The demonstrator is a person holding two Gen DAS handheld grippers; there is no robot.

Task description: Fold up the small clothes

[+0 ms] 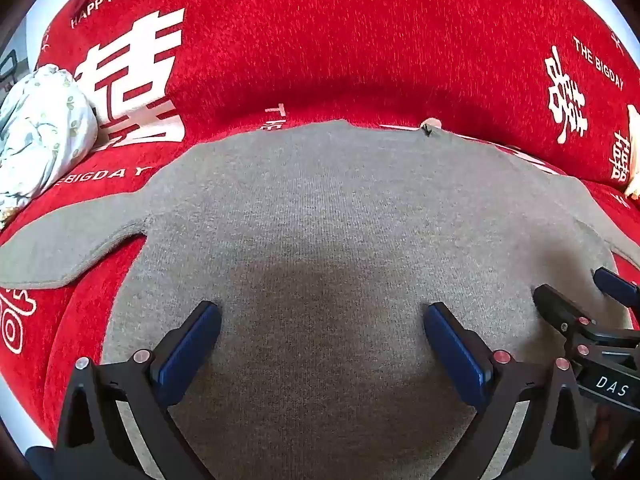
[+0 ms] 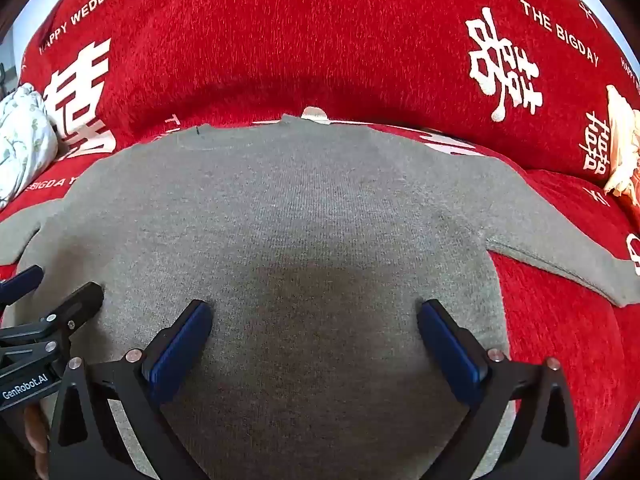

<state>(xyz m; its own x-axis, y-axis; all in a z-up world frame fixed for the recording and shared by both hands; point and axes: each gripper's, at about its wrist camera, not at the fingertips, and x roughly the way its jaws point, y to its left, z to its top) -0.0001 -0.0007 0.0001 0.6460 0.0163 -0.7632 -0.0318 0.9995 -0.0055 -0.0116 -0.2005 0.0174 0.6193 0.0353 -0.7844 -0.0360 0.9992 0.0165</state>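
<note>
A small grey knit sweater (image 1: 320,208) lies spread flat on a red sofa seat, neck towards the backrest, sleeves out to both sides. It also shows in the right wrist view (image 2: 288,208). My left gripper (image 1: 322,312) is open and empty, just above the sweater's lower body. My right gripper (image 2: 314,310) is open and empty, beside it over the same area. The right gripper (image 1: 576,300) shows at the right edge of the left wrist view; the left gripper (image 2: 48,292) shows at the left edge of the right wrist view.
The sofa has a red cover (image 1: 320,40) with white characters and lettering. A white floral bundle of cloth (image 1: 40,132) lies at the left end. A peach-coloured cloth (image 2: 624,152) lies at the right end. The backrest rises just behind the sweater's neck.
</note>
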